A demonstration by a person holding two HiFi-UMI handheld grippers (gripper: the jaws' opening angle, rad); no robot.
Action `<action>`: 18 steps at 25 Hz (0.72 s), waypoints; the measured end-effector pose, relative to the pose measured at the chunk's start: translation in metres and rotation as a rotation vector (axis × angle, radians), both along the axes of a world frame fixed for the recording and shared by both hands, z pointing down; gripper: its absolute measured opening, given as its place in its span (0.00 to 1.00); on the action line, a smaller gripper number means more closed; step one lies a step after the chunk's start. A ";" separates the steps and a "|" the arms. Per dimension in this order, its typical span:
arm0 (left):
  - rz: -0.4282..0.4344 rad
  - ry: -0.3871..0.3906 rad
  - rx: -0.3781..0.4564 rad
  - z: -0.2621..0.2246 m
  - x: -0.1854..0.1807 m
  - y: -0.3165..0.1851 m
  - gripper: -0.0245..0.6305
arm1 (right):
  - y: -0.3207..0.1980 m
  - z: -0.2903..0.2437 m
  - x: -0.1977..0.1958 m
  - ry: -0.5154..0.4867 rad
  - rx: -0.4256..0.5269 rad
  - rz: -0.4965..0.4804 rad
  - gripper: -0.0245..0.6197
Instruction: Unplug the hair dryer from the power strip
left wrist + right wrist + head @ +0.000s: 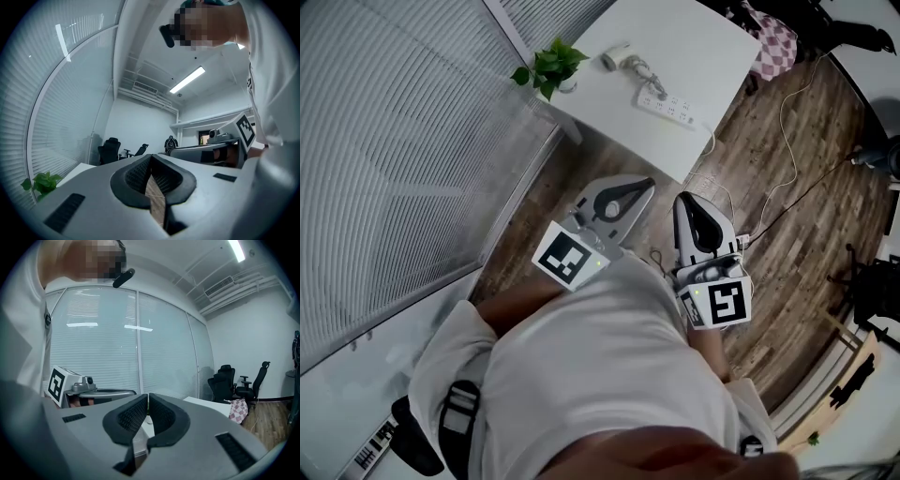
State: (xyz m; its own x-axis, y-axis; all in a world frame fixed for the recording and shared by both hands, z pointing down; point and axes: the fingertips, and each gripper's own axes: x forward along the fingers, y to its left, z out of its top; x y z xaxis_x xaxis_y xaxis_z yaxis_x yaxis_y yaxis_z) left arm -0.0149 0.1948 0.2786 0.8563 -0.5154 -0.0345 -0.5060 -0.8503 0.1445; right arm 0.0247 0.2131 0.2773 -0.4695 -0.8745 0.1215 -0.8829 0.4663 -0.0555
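Holding nothing: left hand-held gripper (pixel 150 160), right hand-held gripper (pixel 147 399), jaws together.

A white bench (pixel 698 37) standing on a wooden floor (pixel 787 216) carries a potted plant (pixel 549 66) at one corner, a white hair dryer (pixel 619 58) nearby, and a white power strip (pixel 668 109) just beside the dryer.

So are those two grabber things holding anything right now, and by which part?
Nothing is held. The left gripper and the right gripper are both shut and empty; the hair dryer lies on the white table, away from both.
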 end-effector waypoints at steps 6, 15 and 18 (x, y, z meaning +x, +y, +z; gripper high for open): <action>0.011 -0.012 -0.015 0.003 -0.008 -0.040 0.08 | -0.042 0.001 -0.011 -0.008 -0.009 0.007 0.09; 0.041 -0.034 -0.032 0.014 -0.015 -0.088 0.08 | -0.088 0.010 -0.016 -0.012 -0.040 0.038 0.09; 0.046 -0.035 -0.034 0.021 -0.016 -0.098 0.08 | -0.097 0.016 -0.016 -0.010 -0.047 0.049 0.09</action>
State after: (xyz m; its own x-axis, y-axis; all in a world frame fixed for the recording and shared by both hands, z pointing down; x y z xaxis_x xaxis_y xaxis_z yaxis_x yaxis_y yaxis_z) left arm -0.0309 0.0964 0.2998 0.8796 -0.4755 0.0131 -0.4715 -0.8678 0.1568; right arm 0.0085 0.1158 0.2933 -0.4272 -0.8902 0.1584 -0.9041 0.4188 -0.0847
